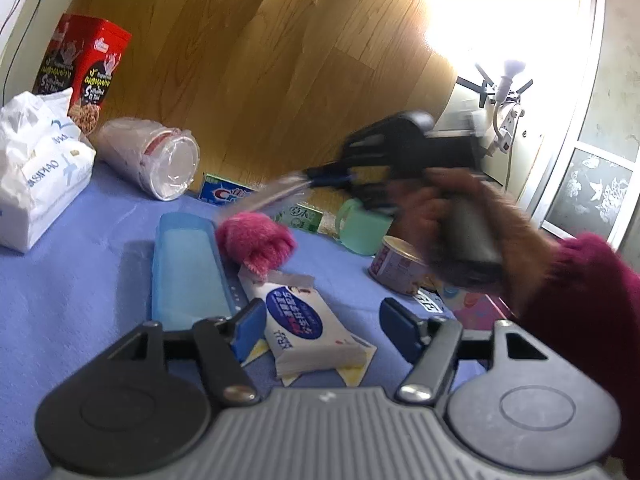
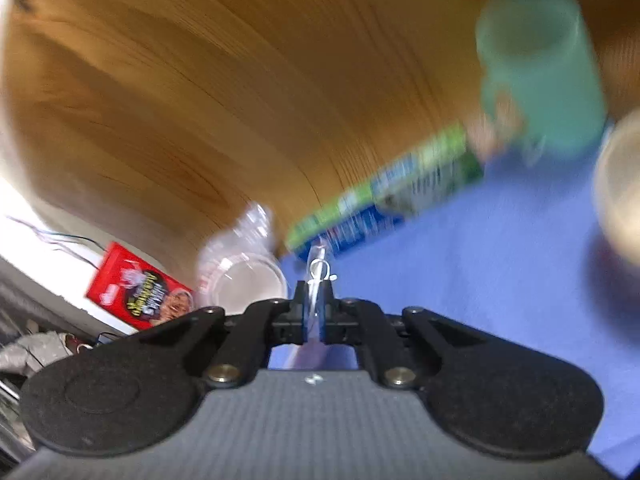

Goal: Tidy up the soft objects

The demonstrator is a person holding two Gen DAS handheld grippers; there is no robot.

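Note:
In the left wrist view a pink fuzzy soft item hangs just above the blue cloth, beside a light blue tray. A clear plastic strip or wrapper runs from it up into my right gripper, which is blurred. In the right wrist view my right gripper is shut on that clear plastic piece. My left gripper is open, its blue pads either side of a white tissue pack lying on the cloth.
White paper-towel bag, red cereal box and a stack of clear cups at the left. Toothpaste boxes, green mug and a tin can at the cloth's far edge. Wooden floor beyond.

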